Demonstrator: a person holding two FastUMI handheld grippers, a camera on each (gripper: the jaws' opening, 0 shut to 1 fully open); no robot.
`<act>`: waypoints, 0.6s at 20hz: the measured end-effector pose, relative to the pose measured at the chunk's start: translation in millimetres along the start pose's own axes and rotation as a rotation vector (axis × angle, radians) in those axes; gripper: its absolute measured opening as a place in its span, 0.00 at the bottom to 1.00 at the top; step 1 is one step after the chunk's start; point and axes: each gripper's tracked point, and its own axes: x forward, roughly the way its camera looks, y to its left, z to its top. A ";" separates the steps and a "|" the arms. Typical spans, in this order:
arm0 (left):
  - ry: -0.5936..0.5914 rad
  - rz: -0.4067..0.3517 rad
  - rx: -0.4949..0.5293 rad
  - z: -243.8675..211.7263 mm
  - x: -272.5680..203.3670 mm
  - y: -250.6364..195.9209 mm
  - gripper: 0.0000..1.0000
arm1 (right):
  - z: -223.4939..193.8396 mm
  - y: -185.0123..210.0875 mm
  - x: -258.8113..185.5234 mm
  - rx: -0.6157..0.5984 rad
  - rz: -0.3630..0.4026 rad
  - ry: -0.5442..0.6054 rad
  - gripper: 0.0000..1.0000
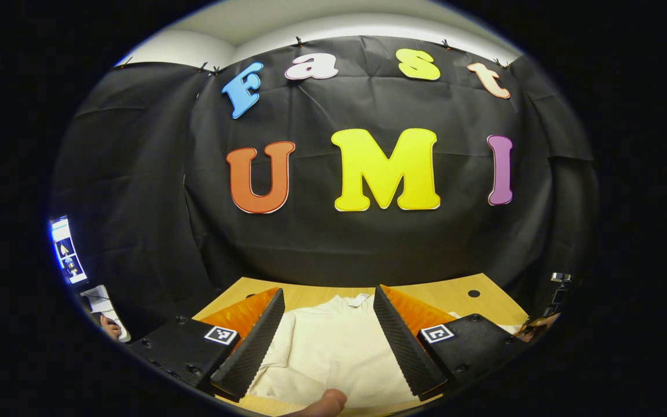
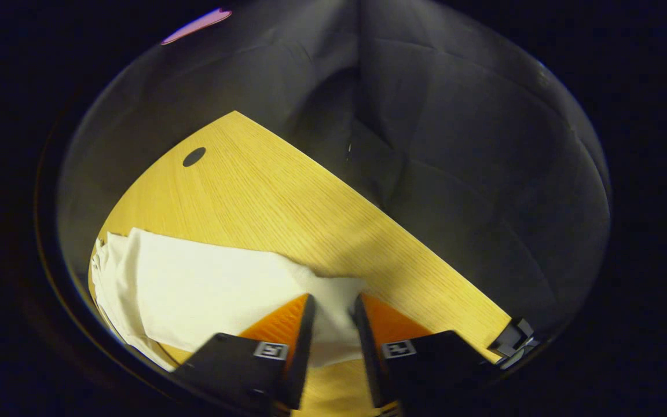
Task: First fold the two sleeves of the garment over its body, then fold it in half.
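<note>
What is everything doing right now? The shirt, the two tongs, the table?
Garment: lying flat on the table, collar at the far end, not yet folded in half.
Sleeve: spread out sideways, its end between the right tongs.
Left tongs: open wide above the garment, holding nothing.
Right tongs: partly closed around the sleeve end; grip unclear.
Table: bare wood beyond the garment.

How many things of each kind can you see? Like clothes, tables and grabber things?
Garment: 1, white, lying on the table
Table: 1, wooden
Grippers: 2, the left gripper and the right gripper
Total: 4
</note>
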 end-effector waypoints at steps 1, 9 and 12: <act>0.009 -0.002 0.004 -2.5 1.5 2.1 0.99 | -0.6 -0.9 0.6 -0.007 -0.013 0.002 0.17; 0.014 -0.001 0.014 -7.1 7.5 35.2 0.99 | 3.7 13.1 -23.9 0.009 -0.031 -0.003 0.02; 0.012 -0.014 0.005 -8.9 11.0 45.4 0.99 | 17.1 23.2 -56.1 -0.008 -0.018 -0.039 0.02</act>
